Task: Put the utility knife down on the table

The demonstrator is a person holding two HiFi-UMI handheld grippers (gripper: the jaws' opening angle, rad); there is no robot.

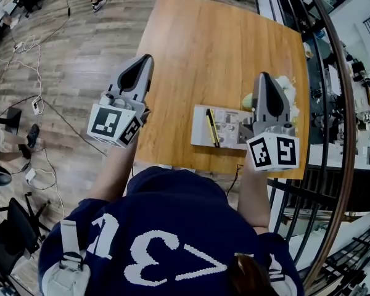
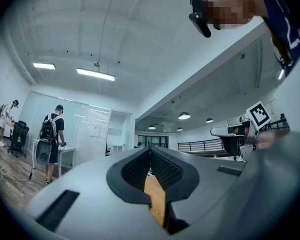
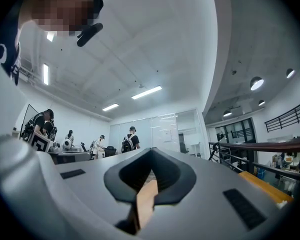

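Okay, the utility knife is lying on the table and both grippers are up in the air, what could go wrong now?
The utility knife lies on a loose sheet near the front edge of the table; a nudge to the sheet could carry it off. The right hand-held gripper, shut and empty, hangs close beside the knife and could knock it if lowered carelessly. Whether the blade is extended can't be seen.

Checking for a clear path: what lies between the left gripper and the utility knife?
Between the left gripper and the utility knife, the head view shows only bare table, then the edge of the printed sheet under the knife.
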